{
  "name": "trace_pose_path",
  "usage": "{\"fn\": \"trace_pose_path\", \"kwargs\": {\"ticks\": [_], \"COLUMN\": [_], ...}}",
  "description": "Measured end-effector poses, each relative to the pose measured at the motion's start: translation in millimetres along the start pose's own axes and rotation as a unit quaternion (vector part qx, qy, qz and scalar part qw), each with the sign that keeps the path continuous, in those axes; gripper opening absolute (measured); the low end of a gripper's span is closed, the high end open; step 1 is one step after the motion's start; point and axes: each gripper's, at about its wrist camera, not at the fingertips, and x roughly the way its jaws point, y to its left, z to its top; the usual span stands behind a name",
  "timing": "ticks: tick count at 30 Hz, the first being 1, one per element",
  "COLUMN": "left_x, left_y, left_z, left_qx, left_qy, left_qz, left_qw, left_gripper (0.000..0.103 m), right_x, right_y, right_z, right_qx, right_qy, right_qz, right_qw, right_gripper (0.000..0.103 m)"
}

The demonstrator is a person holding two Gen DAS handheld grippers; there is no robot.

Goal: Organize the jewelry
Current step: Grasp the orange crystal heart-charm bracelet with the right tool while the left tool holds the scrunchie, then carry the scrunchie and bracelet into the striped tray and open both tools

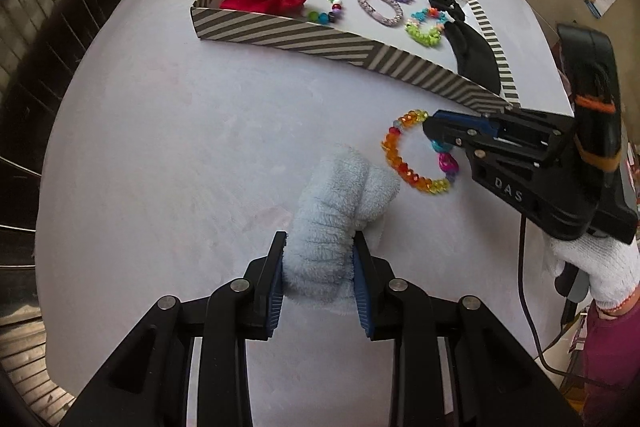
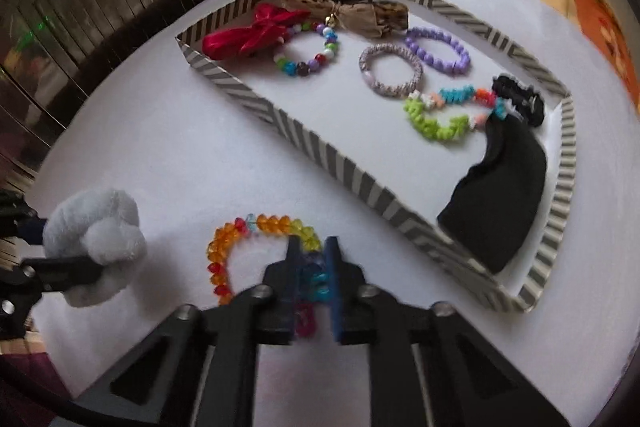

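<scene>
Jewelry mostly fills the striped tray; your right gripper pinches the orange bracelet, left gripper clamps the fluffy scrunchie.

"DAS" embossed on right tool body (left wrist view); cloth lettering beyond table unreadable.

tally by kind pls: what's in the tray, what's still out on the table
Bracelets: 5, namely multicolour, silver, purple and green-teal in the tray, orange outside.
Bows: 2, red and leopard.
Black cloth items: 2, large and small.
Fluffy scrunchie: 1, outside.
Total: 10
</scene>
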Motion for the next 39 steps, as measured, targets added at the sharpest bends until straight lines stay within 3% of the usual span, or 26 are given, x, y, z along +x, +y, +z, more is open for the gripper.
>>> {"fn": "trace_pose_path", "kwargs": {"ticks": [9,23,31,39], "left_x": [-9.1,-35.3,-27.7,-6.9], "left_y": [0.0,-20.2,-26.0,-26.1], "left_z": [16.8,75.6,112.2,144.0], "left_qx": [-0.005,0.016,0.024,0.023], "left_qy": [-0.015,-0.072,-0.079,-0.068], "left_qz": [0.001,0.01,0.015,0.021], "left_qw": [0.9999,0.9972,0.9965,0.9972], "left_gripper": [0.007,0.007,0.007,0.007], "right_x": [-50.9,-116.3,-123.0,-98.1], "right_y": [-8.3,-31.8,-43.0,-51.7], "right_z": [-7.6,18.2,42.9,66.3], "right_qx": [0.041,0.06,0.082,0.102], "right_qy": [-0.043,-0.108,-0.13,-0.125], "right_qz": [0.047,0.028,0.019,0.032], "right_qw": [0.997,0.992,0.988,0.986], "right_gripper": [0.009,0.009,0.009,0.009]}}
